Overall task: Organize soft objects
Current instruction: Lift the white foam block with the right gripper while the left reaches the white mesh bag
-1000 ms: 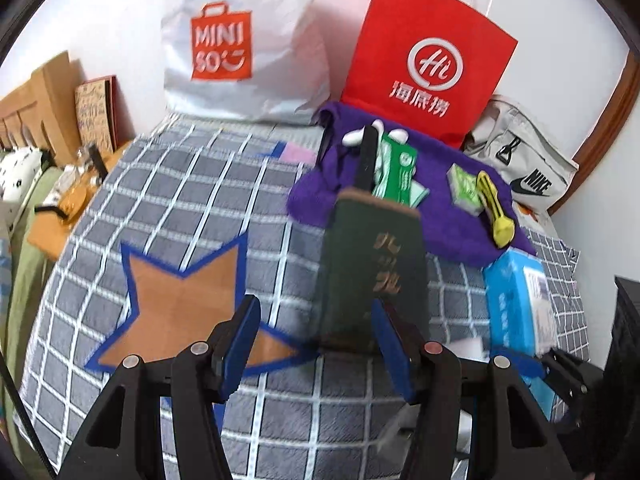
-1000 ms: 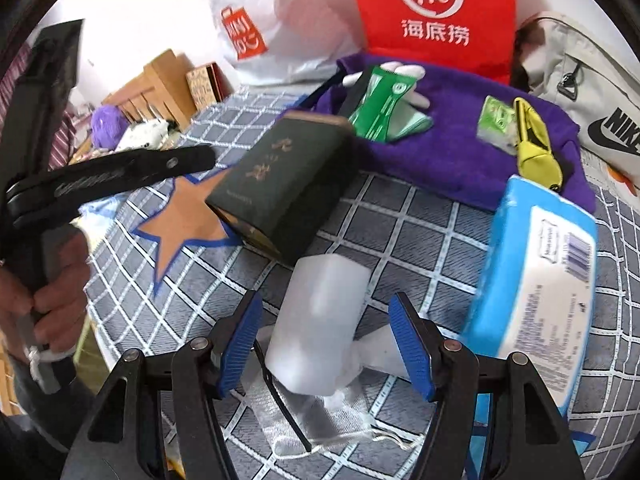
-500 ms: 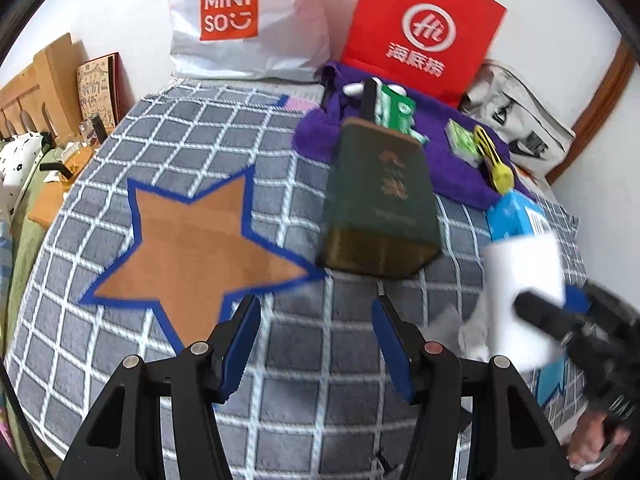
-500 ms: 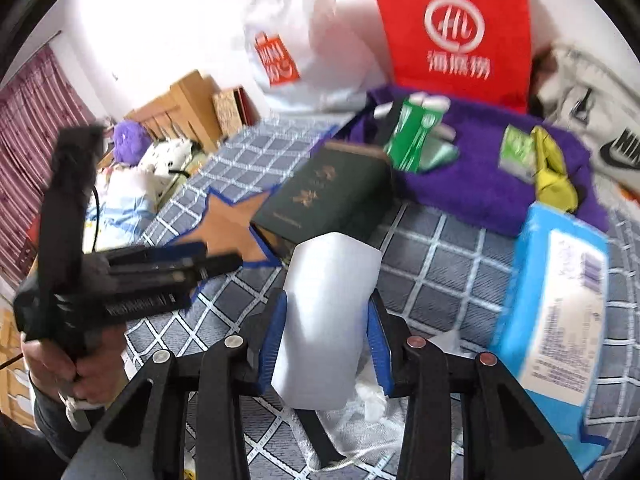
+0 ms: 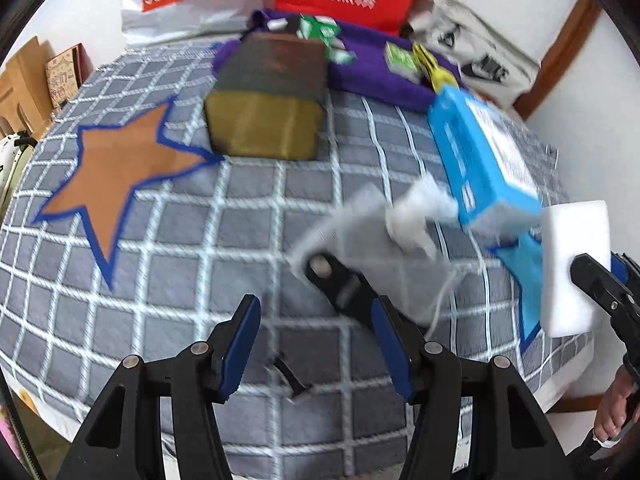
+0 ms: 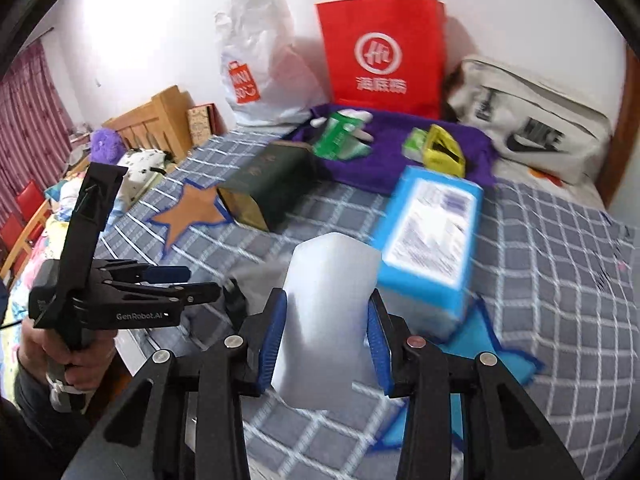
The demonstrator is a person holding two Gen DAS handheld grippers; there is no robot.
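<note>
My right gripper (image 6: pixel 325 328) is shut on a white sponge block (image 6: pixel 326 312) and holds it above the checked bed cover; the block also shows at the right edge of the left wrist view (image 5: pixel 574 268). My left gripper (image 5: pixel 316 340) is open and empty above the cover, just short of a translucent mesh pouch (image 5: pixel 372 248) with a black clip (image 5: pixel 338 284). A blue tissue pack (image 5: pixel 480 156) lies beside the pouch, partly over a blue star patch (image 6: pixel 480 344). An orange star patch (image 5: pixel 116 172) lies on the left.
A dark green box (image 5: pixel 268 104) lies in the middle. A purple towel (image 6: pixel 400 152) at the back holds green packets and a yellow cutter (image 6: pixel 442 152). Red, white and Nike bags stand against the wall. The bed's front edge is near my left gripper.
My right gripper closed on the white sponge block and lifted it off the pouch. My left gripper moved right and nearer the pouch.
</note>
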